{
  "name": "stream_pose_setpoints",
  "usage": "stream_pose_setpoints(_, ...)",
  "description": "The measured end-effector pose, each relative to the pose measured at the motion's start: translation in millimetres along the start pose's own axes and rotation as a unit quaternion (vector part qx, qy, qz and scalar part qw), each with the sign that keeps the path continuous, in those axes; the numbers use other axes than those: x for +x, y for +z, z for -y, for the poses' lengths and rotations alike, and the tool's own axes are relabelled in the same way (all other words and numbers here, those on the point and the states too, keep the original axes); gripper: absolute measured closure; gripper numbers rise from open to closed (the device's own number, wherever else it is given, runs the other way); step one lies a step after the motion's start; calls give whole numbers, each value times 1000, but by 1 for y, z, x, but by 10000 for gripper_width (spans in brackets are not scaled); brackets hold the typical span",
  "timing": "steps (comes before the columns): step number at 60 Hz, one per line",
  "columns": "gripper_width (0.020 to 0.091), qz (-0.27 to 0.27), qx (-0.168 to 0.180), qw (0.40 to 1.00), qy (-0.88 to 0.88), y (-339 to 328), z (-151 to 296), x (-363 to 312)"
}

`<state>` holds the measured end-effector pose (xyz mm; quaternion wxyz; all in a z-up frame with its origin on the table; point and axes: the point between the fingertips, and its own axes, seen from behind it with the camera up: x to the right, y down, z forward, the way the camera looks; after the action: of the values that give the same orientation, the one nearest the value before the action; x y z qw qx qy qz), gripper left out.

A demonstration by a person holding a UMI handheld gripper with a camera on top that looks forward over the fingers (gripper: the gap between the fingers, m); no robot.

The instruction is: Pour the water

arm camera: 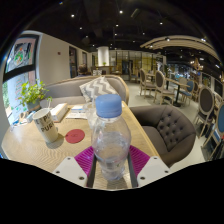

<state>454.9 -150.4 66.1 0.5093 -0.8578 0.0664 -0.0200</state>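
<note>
A clear plastic water bottle (110,135) with a blue cap stands upright between my fingers. My gripper (111,160) is shut on the bottle, with the magenta pads (85,158) pressing on its lower body from both sides. A white paper cup (45,127) with dark print stands on the wooden table (30,145), to the left of the bottle and a little beyond my fingers. The bottle's base is partly hidden between the fingers, so I cannot tell whether it rests on the table.
A red round coaster (75,135) lies between cup and bottle. A potted plant (32,96) and papers (60,112) sit further back on the left. A grey tufted armchair (172,128) stands close on the right. Beyond are a chevron cushion (98,88) and dining chairs (160,82).
</note>
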Motion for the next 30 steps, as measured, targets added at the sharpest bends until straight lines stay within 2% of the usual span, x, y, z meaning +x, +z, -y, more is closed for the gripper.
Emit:
stream_pose_setpoints(5,682,-3,7,1000,-2,2,2,-2)
stream_pose_setpoints(10,734,-6,11,1000,-5,4,3,-3)
stream_pose_setpoints(13,741,-8,11,1000,-7,4,3,-3)
stream_pose_setpoints(14,770,-9,11,1000,-8,4,3,-2)
stream_pose_setpoints(30,771,-37,5,999,-29,3,16,-2)
